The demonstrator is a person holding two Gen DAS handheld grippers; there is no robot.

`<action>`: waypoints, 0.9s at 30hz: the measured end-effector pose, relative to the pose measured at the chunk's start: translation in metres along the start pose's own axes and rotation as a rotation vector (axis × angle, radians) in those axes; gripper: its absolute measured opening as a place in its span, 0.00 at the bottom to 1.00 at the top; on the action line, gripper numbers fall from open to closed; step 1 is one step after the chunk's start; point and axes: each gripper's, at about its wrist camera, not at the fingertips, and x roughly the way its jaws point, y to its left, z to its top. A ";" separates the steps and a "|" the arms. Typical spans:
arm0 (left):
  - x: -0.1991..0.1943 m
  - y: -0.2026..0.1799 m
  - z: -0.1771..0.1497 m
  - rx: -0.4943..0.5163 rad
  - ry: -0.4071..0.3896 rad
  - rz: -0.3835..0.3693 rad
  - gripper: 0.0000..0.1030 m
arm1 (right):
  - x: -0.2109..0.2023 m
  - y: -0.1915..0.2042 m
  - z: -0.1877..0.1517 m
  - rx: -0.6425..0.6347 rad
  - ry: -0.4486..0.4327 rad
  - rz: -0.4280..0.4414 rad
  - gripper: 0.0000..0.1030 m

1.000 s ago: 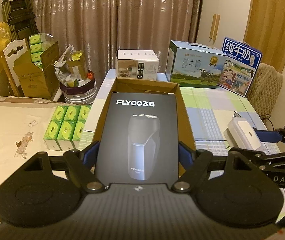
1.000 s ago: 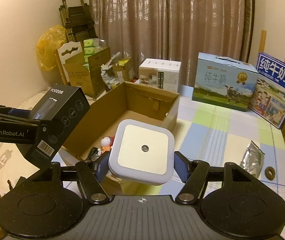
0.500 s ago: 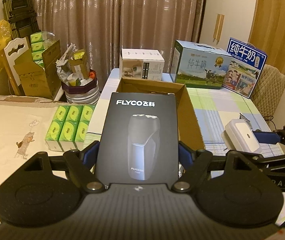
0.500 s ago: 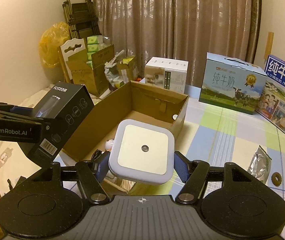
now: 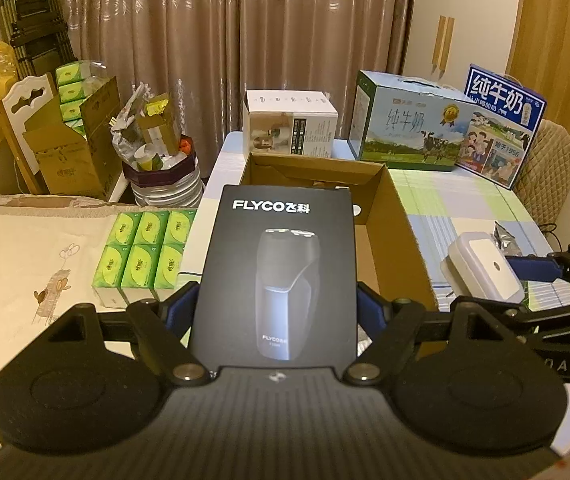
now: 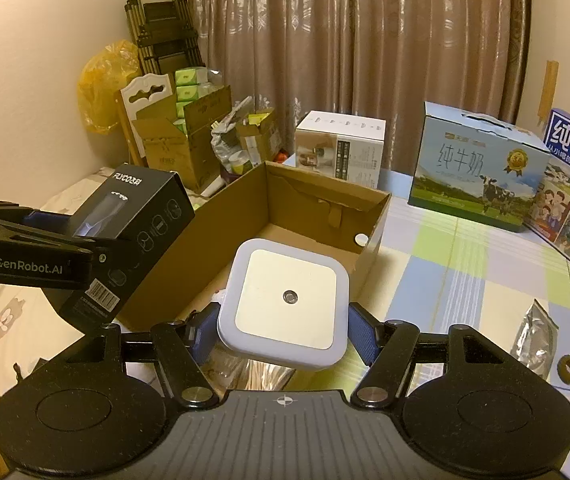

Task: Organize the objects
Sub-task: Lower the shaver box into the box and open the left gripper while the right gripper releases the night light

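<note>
Black shaver box (image 5: 277, 272) in left gripper (image 5: 277, 312); one white night light (image 6: 285, 304) in right gripper (image 6: 283, 332), one cardboard box (image 6: 285, 216)

two milk cartons (image 5: 409, 124), six tissue packs (image 5: 141, 256)

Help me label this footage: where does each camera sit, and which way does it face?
Left wrist: on the left tool, looking down over its black FLYCO box at the open cardboard box; the right tool shows at right.
Right wrist: on the right tool, looking over its white square device; the left tool shows at left.
Shared: cardboard box, both held items.
</note>
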 end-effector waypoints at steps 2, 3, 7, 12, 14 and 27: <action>0.007 0.000 0.002 0.005 0.006 0.001 0.75 | 0.005 -0.002 0.002 0.003 0.000 0.002 0.62; 0.011 0.001 0.003 0.008 0.009 0.001 0.75 | 0.008 -0.003 0.003 0.003 0.001 0.002 0.62; 0.028 0.001 0.006 0.017 0.028 0.000 0.75 | 0.020 -0.006 0.006 0.012 0.008 0.005 0.62; 0.046 0.000 0.011 0.028 0.043 -0.003 0.75 | 0.035 -0.012 0.008 0.028 0.017 0.008 0.62; 0.053 0.000 0.013 0.033 0.046 -0.007 0.75 | 0.039 -0.015 0.008 0.034 0.020 0.008 0.62; 0.073 0.002 0.012 0.037 0.064 0.008 0.89 | 0.051 -0.020 0.003 0.059 0.037 0.014 0.62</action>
